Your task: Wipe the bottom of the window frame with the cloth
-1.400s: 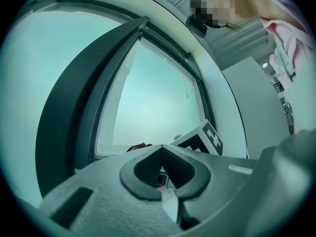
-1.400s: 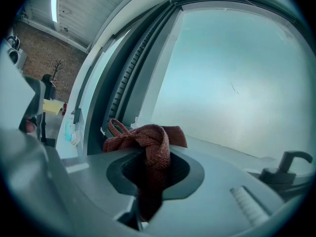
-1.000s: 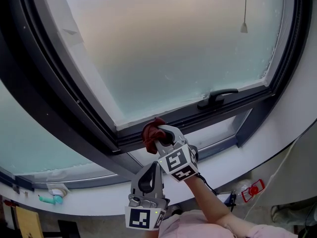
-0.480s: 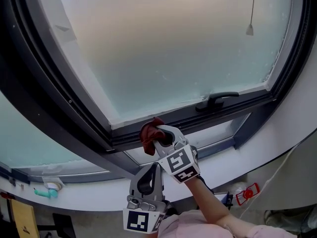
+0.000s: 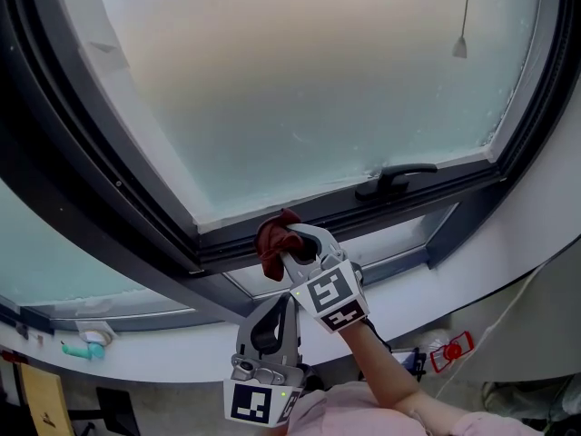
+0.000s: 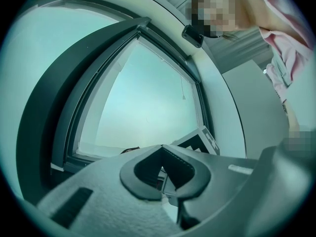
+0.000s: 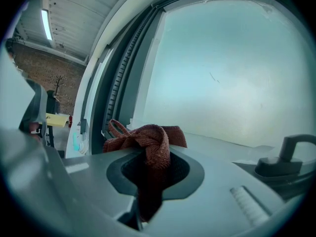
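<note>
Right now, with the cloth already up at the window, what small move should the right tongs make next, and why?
Probably slide the right tongs rightward along the bottom frame rail, toward the handle. They are shut on the cloth, which sits at the rail near its left corner, so most of the rail's length lies to the right.

The dark bottom rail of the window frame [image 5: 349, 213] runs slanted in front of me. The red cloth [image 5: 272, 243] that I hold lies against its left part, and a black handle [image 5: 396, 179] sits on it further right. Below, the white sill [image 5: 182, 360] carries a small teal object [image 5: 80, 350] far left.
</note>
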A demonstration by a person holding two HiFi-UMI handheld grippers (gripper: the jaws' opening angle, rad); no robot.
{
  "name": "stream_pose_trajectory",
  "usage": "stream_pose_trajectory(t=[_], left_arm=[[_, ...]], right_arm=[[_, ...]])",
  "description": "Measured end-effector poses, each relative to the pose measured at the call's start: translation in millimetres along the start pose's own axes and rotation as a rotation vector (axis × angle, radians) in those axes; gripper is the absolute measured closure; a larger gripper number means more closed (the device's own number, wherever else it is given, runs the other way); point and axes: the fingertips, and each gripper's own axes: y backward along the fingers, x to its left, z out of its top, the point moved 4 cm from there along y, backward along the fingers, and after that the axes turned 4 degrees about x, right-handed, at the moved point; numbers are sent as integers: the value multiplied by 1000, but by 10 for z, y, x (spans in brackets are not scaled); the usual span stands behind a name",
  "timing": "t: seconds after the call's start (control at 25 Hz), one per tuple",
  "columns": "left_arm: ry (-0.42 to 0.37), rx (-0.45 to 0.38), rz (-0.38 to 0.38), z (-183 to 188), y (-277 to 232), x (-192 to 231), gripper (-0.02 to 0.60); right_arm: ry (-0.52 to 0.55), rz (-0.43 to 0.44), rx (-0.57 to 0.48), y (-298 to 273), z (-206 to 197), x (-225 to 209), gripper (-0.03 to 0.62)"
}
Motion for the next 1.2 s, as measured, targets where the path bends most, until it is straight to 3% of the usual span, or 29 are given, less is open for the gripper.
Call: stream_pose_trajectory(t=[1.2], left_arm=[[25, 0, -133, -48, -397, -358, 584]], right_arm=[[-69, -66, -22, 304, -159, -521, 536]])
